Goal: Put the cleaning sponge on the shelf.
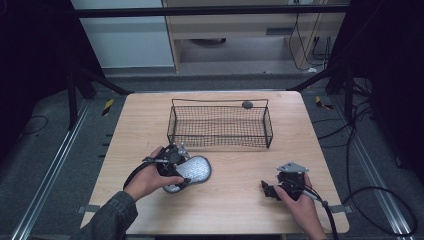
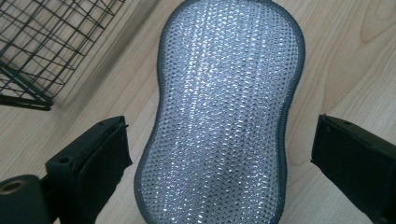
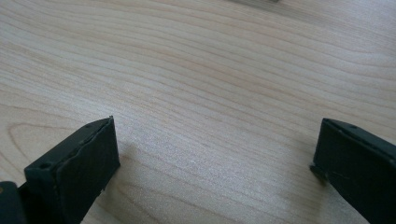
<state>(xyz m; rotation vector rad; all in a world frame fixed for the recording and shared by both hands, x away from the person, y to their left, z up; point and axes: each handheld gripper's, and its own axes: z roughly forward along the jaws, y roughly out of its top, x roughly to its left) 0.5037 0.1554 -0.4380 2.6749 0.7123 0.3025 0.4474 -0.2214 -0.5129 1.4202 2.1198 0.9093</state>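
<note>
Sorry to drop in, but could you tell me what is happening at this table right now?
A person at the light wooden table holds a two-jaw gripper in each hand. The left gripper sits over a silvery, peanut-shaped scrubbing pad with a grey edge that lies flat on the table; its jaws are open on either side of the pad, not gripping it. The right gripper rests open over bare wood. Behind them stands a black wire basket, with a small dark object by its far rim.

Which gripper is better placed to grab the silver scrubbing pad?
Left. The left gripper is open with its jaws straddling the silver mesh scrubbing pad with grey edging; the right gripper is over bare wood.
</note>
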